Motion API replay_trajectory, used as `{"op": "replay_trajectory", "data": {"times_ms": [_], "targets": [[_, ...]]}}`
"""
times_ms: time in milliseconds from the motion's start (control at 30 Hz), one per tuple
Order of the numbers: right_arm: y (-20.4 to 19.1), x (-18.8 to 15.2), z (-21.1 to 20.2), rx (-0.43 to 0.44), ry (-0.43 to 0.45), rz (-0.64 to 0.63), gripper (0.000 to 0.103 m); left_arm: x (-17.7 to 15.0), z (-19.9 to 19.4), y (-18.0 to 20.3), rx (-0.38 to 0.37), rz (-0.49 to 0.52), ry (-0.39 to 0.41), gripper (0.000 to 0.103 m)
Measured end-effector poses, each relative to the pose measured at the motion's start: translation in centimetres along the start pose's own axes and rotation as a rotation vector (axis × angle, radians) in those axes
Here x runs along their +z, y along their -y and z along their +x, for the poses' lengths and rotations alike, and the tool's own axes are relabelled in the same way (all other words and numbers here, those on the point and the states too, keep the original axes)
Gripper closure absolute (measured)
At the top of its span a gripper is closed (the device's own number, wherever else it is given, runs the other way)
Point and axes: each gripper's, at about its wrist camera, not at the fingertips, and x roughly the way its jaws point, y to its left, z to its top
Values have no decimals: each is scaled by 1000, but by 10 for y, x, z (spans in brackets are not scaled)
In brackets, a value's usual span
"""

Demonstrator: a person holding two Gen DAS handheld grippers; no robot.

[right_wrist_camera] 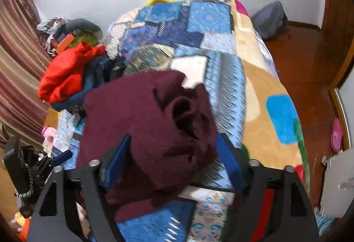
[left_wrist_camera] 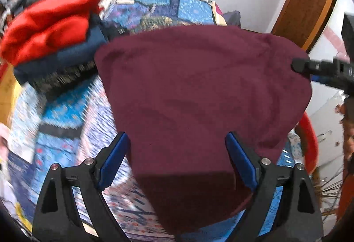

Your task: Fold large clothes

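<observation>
A maroon garment point(left_wrist_camera: 199, 91) lies folded on the patterned bed; it also shows in the right wrist view point(right_wrist_camera: 141, 118), bunched at its near right. My left gripper point(left_wrist_camera: 177, 160) is open, its blue pads point(left_wrist_camera: 115, 160) on either side of the garment's near edge. My right gripper point(right_wrist_camera: 172, 160) is open too, with the bunched cloth between its pads point(right_wrist_camera: 117, 160). The right gripper point(left_wrist_camera: 320, 69) shows in the left wrist view at the garment's right corner. The left gripper point(right_wrist_camera: 59, 157) shows at lower left in the right wrist view.
A pile with a red garment point(left_wrist_camera: 48, 25) on dark blue clothes sits at the bed's left; it shows in the right wrist view too point(right_wrist_camera: 66, 69). The blue patchwork bedspread point(right_wrist_camera: 199, 27) covers the bed. A wooden floor point(right_wrist_camera: 305, 78) and a grey bag point(right_wrist_camera: 270, 20) lie to the right.
</observation>
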Motion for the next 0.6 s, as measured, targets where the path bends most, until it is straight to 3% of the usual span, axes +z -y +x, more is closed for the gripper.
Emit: {"op": "replay_trajectory", "data": {"times_ms": [67,233,467,600], "targets": [[7,-9,3,-14,-13,-17,22,-5,7,1,-18,-18,-22,8],[22,-18,5,35,-57,35,20,-11,3,6,7,21,-7,8],[10,-7,10,147,-99,95,18,3,-16,-21,58,-58,41,8],[11,-4,30,124,-131,116,18,8,-14,-48,72,-145,35,8]]}}
